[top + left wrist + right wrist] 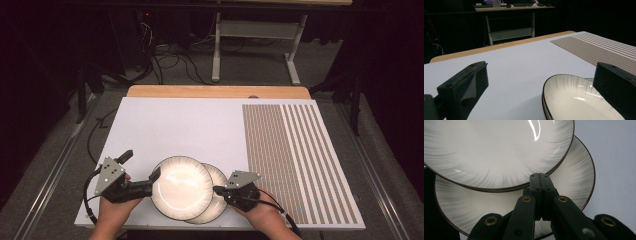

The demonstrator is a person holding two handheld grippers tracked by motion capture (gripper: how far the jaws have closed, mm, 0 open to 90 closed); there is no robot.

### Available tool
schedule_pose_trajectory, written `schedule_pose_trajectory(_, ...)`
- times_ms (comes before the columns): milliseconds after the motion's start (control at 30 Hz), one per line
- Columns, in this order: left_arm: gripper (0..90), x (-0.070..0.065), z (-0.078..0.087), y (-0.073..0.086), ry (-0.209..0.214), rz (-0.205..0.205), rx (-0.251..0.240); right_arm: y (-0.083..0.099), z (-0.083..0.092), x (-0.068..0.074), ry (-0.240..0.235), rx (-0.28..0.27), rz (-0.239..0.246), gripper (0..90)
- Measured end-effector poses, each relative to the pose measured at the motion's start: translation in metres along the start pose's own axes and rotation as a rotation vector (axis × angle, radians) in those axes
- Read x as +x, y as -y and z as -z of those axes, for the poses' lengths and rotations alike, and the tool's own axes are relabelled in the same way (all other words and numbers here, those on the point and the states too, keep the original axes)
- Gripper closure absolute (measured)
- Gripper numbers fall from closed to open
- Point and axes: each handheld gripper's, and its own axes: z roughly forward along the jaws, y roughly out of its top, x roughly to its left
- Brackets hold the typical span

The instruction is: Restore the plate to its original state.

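1. Two plates were seen near the front edge of a white board (190, 120), one lying partly over the other.
2. The upper plate (181, 187) was placed to the left; the lower plate (220, 175) stuck out from beneath it to the right and toward the front edge.
3. Both plates were pale, with fine grey streaks running toward a thin dark rim.
4. The left gripper (142, 172) was held at the left side of the upper plate, with its jaws spread wide.
5. One jaw was seen at the plate's left rim, while the other was raised well away over the bare board; whether the near jaw touched the rim could not be told.
6. In the left gripper view, the upper plate (574, 100) was seen low between the two jaws, nearer the jaw at the right of that view, and nothing was pressed by either one.
7. The right gripper (218, 189) was held at the right of the plates, its jaws brought fully together with no gap and nothing between them.
8. In the right gripper view, its closed tips (539, 177) were found over the lower plate (574, 185), just beside the rim of the upper plate (499, 150).
9. A panel of fine stripes (300, 160) was printed across the right part of the board, well apart from the plates.
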Motion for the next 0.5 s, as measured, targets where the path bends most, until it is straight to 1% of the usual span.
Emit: schedule_pose_trajectory(500,0.7,-0.0005,-0.0002,-0.0003,-0.001,-0.002,0.004,-0.0001,0.0003,0.0002,0.003,0.003,-0.005,90.0)
